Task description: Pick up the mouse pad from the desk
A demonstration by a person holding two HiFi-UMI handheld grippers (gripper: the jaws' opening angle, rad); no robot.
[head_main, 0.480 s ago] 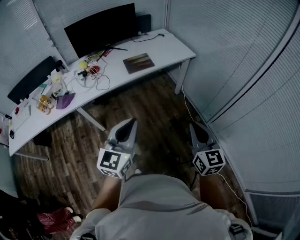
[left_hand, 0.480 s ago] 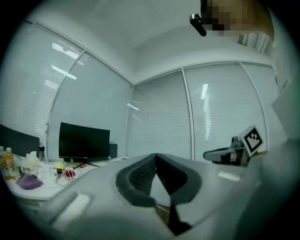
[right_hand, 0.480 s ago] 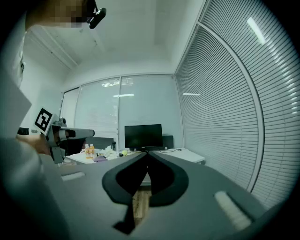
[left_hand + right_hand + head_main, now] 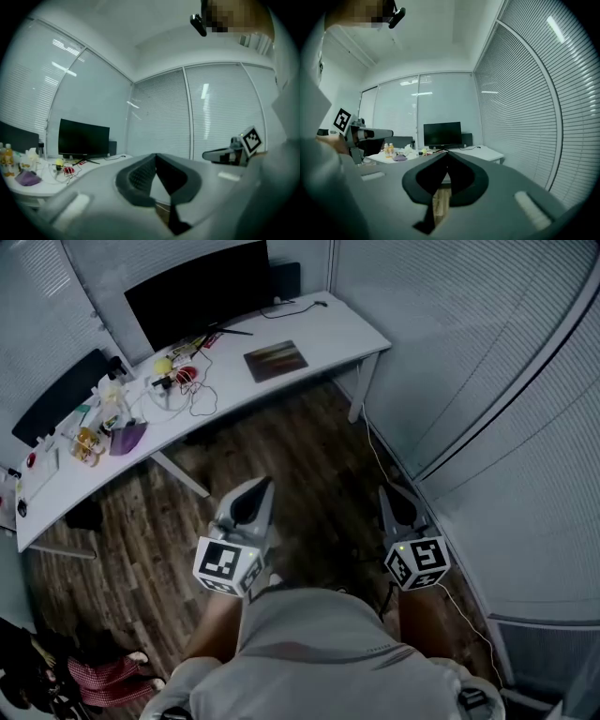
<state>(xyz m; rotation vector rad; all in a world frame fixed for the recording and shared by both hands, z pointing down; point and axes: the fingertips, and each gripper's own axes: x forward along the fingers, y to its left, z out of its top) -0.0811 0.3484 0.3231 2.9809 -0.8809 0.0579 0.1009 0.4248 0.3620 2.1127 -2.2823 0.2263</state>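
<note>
Head view: the mouse pad [image 4: 276, 361] lies flat on the white counter [image 4: 328, 334], toward its right end and in front of the monitor [image 4: 197, 294]. Its long axis runs roughly along the counter's length. The left hand-held gripper [image 4: 255, 495] and the right hand-held gripper [image 4: 396, 504] are held low over the wood floor [image 4: 309, 465], well apart from the counter. The pad lies ahead of both, between their lines of travel. The left unit appears nearer, so the reach is forward and slightly rightward.

Left gripper view: the jaws are closed tip to tip with nothing between them. The counter appears edge-on at left, and the pad cannot be made out.

Right gripper view: the jaws are likewise closed and empty. The monitor stands straight ahead beyond the tips. Only the head view shows the pad's position and orientation.
</note>
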